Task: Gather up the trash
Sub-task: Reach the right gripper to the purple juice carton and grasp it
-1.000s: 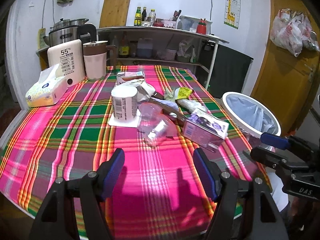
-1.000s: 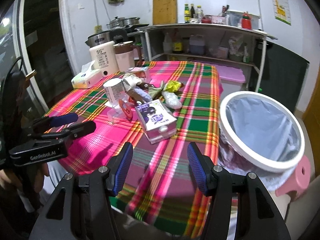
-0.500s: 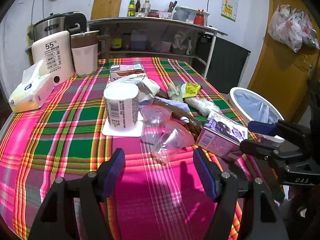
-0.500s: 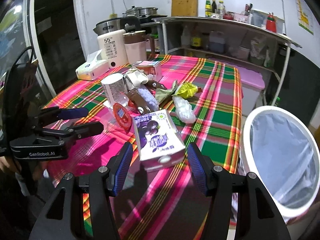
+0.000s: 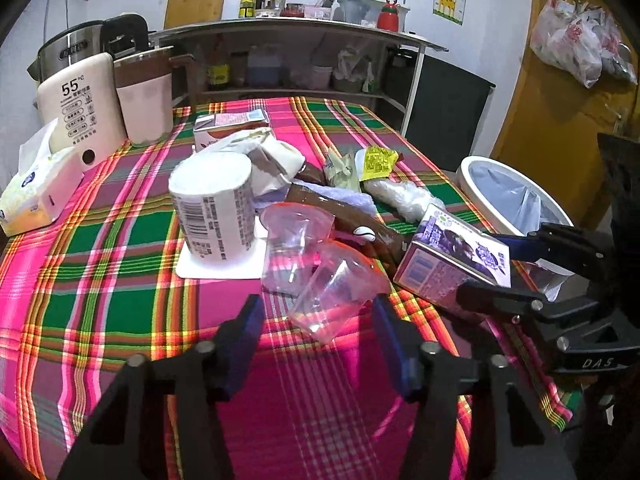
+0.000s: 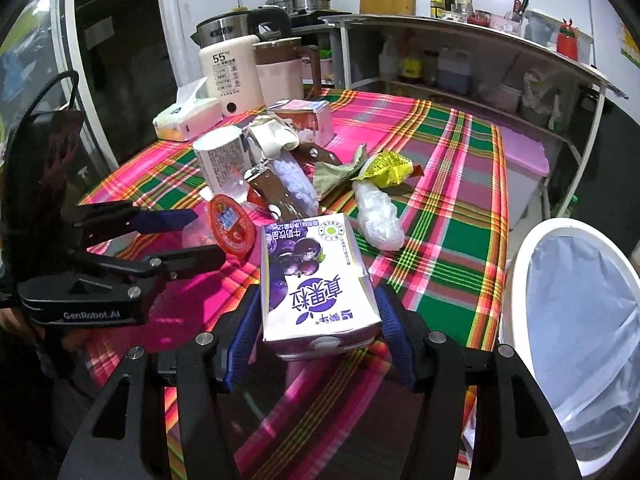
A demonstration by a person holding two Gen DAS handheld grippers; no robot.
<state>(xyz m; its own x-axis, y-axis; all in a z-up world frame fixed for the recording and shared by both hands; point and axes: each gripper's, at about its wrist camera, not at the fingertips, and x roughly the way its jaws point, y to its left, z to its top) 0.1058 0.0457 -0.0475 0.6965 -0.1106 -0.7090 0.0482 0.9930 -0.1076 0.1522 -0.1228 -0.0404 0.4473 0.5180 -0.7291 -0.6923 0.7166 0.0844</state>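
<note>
Trash crowds the plaid table's (image 5: 100,288) middle. At our left gripper's (image 5: 318,320) twelve o'clock lies a clear plastic cup (image 5: 332,296), between parted fingers. Purple milk carton (image 6: 316,280) sits between our right gripper's (image 6: 316,316) spread fingers, ungrasped. White bin (image 6: 520,280) waits at three o'clock.

1. The white round trash bin with a pale plastic liner (image 6: 520,280) runs off the right wrist view's right edge.
2. The purple blueberry milk carton (image 6: 316,276) hides the tablecloth beneath it, and whether the blue finger pads (image 6: 244,332) touch its sides cannot be told.
3. Small print on the white cylindrical paper cup (image 5: 212,208) is unreadable.
4. The yellow-and-white tissue pack (image 5: 32,196) is cut by the left edge.
</note>
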